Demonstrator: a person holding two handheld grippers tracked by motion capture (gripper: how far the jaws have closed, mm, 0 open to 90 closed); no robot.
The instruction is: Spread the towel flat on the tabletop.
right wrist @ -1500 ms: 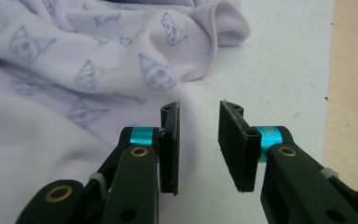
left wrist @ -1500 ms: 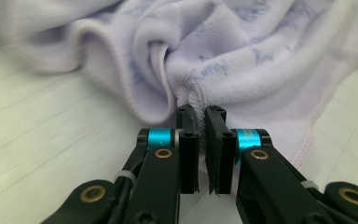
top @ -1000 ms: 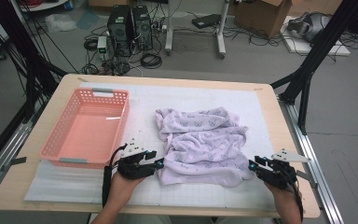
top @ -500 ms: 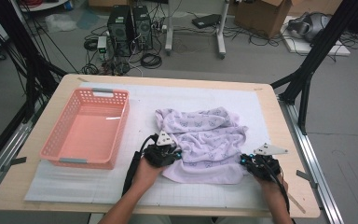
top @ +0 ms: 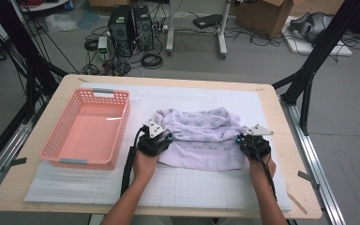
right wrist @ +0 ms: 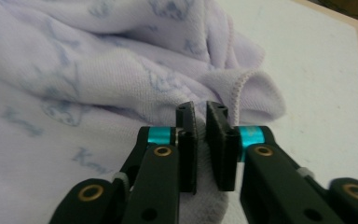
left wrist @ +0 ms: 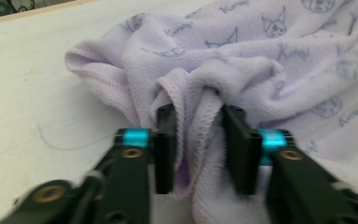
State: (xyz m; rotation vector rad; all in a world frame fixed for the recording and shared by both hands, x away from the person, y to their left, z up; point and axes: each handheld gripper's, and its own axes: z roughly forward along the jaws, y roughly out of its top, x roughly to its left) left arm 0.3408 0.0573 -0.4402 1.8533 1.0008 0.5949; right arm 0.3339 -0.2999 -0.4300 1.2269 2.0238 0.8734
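Note:
A lavender towel with printed cartoon faces lies rumpled on the white mat, right of a pink basket. My left gripper is at the towel's left edge. Its jaws stand apart and have just been opening, with a hemmed fold of towel hanging loosely between them. My right gripper is at the towel's right edge. Its jaws are almost together and have just eased open slightly, still pinching a fold of the towel.
The pink slatted basket stands empty on the left half of the mat. The wooden table ends in metal rails on both sides. Computers, cables and boxes lie on the floor beyond the far edge.
Both hands have moved away from the person and slightly inward, drawing the towel's near corners up onto its middle. The towel now lies shorter from front to back.

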